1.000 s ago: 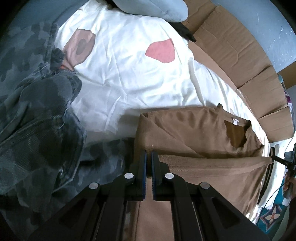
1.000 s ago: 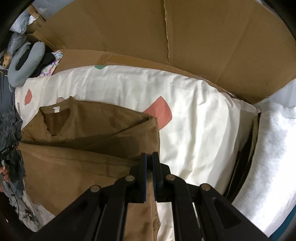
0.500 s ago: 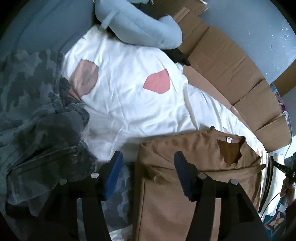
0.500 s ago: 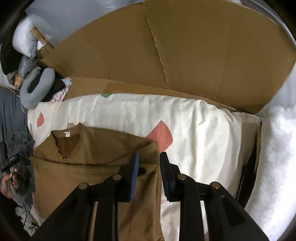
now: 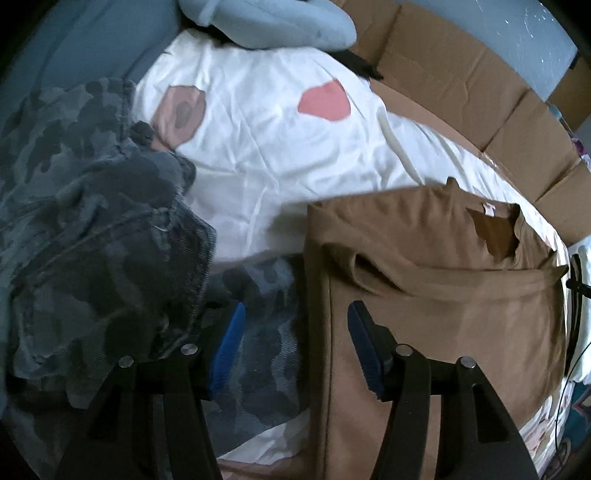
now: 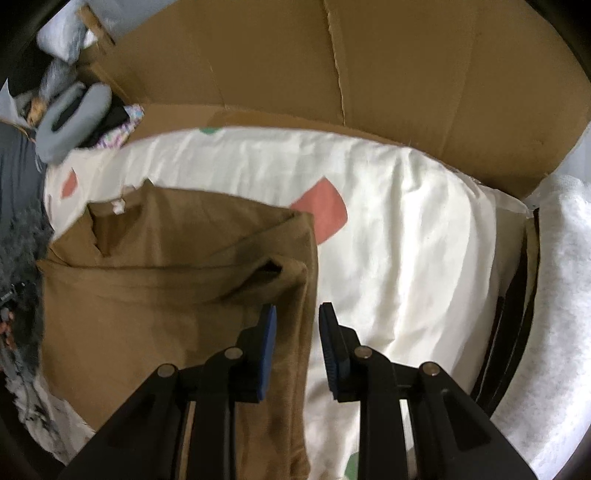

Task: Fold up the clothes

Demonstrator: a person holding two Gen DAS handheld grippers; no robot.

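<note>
A brown T-shirt (image 5: 443,332) lies flat on the white sheet (image 5: 258,147), collar away from me, with its sides folded inward. My left gripper (image 5: 295,325) hangs over the shirt's left edge, open; its blue pads (image 5: 229,343) straddle that edge without touching it, one over the camouflage cloth, one over the shirt. In the right wrist view the same shirt (image 6: 166,295) fills the lower left. My right gripper (image 6: 298,314) is open a little over the shirt's right edge, which runs between the jaws. Neither holds anything.
A dark camouflage garment (image 5: 92,240) is heaped at the left, partly under the shirt's edge. A grey-blue neck pillow (image 5: 277,22) lies at the sheet's far end. Cardboard panels (image 6: 369,74) stand behind the bed. A white fluffy blanket (image 6: 554,295) lies at the right.
Both grippers were shut on the shirt's folded edge a second ago. They have opened and let go, and the fold now lies on the shirt. Both have shifted outward to the shirt's side edges.
</note>
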